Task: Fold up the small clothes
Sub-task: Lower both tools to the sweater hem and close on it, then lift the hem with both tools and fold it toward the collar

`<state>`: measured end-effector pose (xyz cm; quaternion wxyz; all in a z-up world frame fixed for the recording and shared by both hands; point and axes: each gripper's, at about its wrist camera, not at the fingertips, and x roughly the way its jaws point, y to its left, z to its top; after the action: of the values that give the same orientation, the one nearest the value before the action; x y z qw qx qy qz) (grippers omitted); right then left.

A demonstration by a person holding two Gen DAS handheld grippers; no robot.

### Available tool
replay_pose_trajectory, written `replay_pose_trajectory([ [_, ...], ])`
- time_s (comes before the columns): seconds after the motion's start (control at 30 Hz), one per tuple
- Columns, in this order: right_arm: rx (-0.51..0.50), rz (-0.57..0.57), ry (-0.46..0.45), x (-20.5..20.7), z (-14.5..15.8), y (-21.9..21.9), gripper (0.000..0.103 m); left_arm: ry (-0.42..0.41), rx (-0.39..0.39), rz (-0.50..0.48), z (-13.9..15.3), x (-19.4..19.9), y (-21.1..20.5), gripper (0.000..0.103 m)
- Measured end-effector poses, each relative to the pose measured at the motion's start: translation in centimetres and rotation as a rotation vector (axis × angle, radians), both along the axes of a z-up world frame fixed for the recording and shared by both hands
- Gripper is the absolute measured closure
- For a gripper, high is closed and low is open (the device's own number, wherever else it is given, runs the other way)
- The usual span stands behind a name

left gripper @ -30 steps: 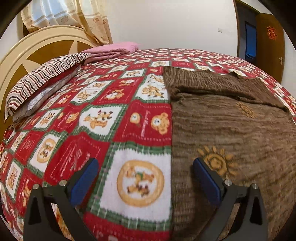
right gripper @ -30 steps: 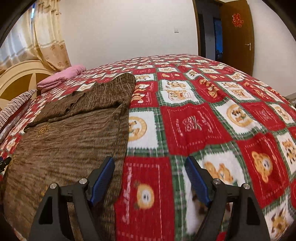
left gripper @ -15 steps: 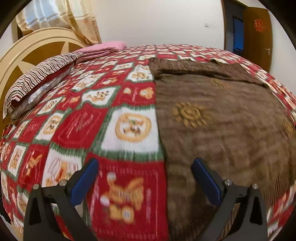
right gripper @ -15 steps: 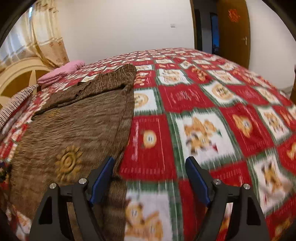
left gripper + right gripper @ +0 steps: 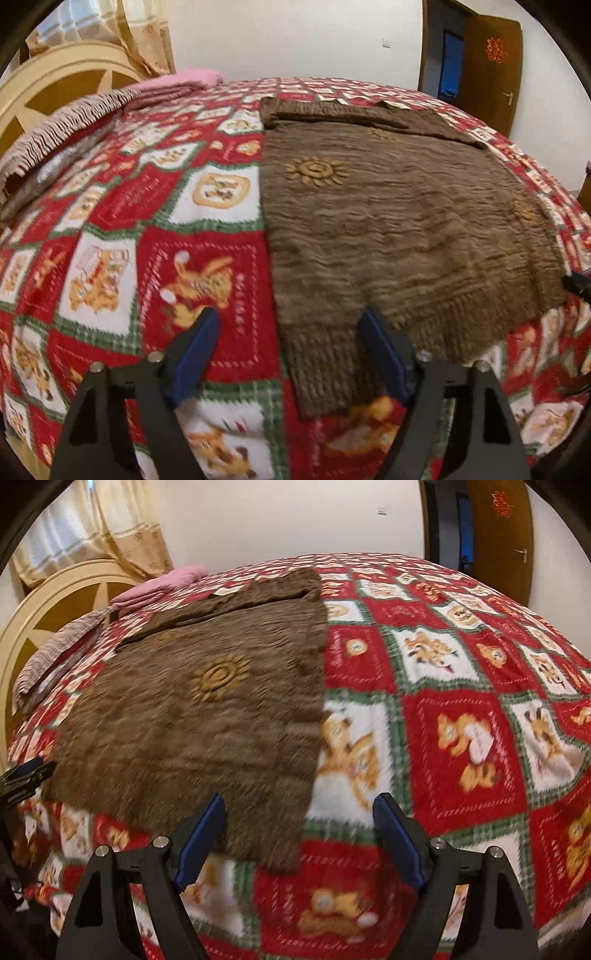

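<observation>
Left wrist view: the left tongs (image 5: 288, 347) are held spread, empty, the brown sweater (image 5: 399, 229) hem corner between them on the bed (image 5: 110, 258). The right tongs (image 5: 299, 830), likewise spread, bracket the opposite corner, presumably for a 2-handed fold.

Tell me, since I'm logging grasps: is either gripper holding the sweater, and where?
Nothing is held. The left gripper and right gripper are open above the brown sweater's near corners.

The only sign I can make out is a red double-happiness emblem (image 5: 496, 50) on the brown door (image 5: 491, 92); lettering on the bedspread (image 5: 110, 221) squares is too blurred to read.
</observation>
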<state>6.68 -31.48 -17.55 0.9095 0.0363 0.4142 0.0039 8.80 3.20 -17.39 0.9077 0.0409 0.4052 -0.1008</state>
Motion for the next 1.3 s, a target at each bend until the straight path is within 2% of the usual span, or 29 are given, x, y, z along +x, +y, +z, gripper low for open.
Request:
replay_pose_trajectory([
  [0.1,-0.012,0.030,-0.007,-0.6,-0.3,0.8,0.021,0.020,-0.033,-0.007,-0.1,-0.5,0.3,0.024],
  [0.17,-0.008,0.044,-0.012,-0.6,-0.3,1.1,0.035,0.027,-0.051,-0.006,-0.2,-0.7,0.5,0.026],
  [0.33,0.021,0.050,-0.022,-0.8,-0.1,1.0,0.051,0.031,-0.070,-0.003,-0.5,-1.1,0.3,0.028],
  [0.37,0.026,0.051,-0.025,-0.8,0.0,0.9,0.051,0.029,-0.071,-0.003,-0.6,-1.2,0.3,0.029],
  [0.47,0.026,0.058,-0.027,-0.8,-0.2,0.9,0.055,0.025,-0.075,0.015,-0.7,-1.1,0.7,0.043],
  [0.5,0.021,0.056,-0.026,-0.8,-0.3,0.9,0.058,0.020,-0.085,0.019,-0.6,-1.1,0.8,0.052],
  [0.53,0.014,0.051,-0.024,-0.9,-0.4,0.9,0.070,0.019,-0.101,0.015,-0.5,-1.1,1.0,0.064],
  [0.57,0.018,0.054,-0.020,-0.9,-0.4,0.7,0.078,0.021,-0.116,0.005,-0.3,-1.2,1.0,0.071],
  [0.6,0.040,0.059,-0.015,-0.9,-0.3,0.5,0.081,0.027,-0.134,-0.007,-0.1,-1.2,1.1,0.086],
  [0.63,0.055,0.060,-0.011,-0.9,-0.2,0.4,0.082,0.033,-0.149,-0.015,0.0,-1.3,1.1,0.094],
  [0.87,0.113,0.068,-0.012,-1.2,-0.2,0.0,0.083,0.032,-0.164,-0.009,0.3,-1.4,1.4,0.094],
  [0.97,0.188,0.050,-0.007,-1.1,-0.6,-1.0,0.082,0.040,-0.145,0.006,-0.2,-1.3,1.4,0.085],
  [1.07,0.214,0.049,-0.012,-1.1,-0.8,-1.2,0.081,0.033,-0.148,0.009,-0.3,-1.3,1.4,0.078],
  [1.13,0.208,0.051,-0.015,-1.2,-0.9,-1.0,0.081,0.034,-0.149,-0.006,-0.3,-1.4,1.2,0.061],
  [1.17,0.205,0.052,-0.017,-1.2,-0.9,-0.9,0.078,0.031,-0.147,-0.014,-0.3,-1.5,1.0,0.059],
  [1.2,0.205,0.055,-0.018,-1.2,-0.9,-0.8,0.076,0.020,-0.128,-0.019,-0.4,-1.7,0.7,0.059],
  [1.23,0.193,0.060,-0.020,-1.2,-1.0,-0.6,0.076,0.012,-0.114,-0.030,-0.5,-1.8,0.5,0.067],
  [1.3,0.152,0.078,-0.021,-1.2,-0.9,-0.2,0.076,0.004,-0.109,-0.068,-0.5,-1.8,0.3,0.094],
])
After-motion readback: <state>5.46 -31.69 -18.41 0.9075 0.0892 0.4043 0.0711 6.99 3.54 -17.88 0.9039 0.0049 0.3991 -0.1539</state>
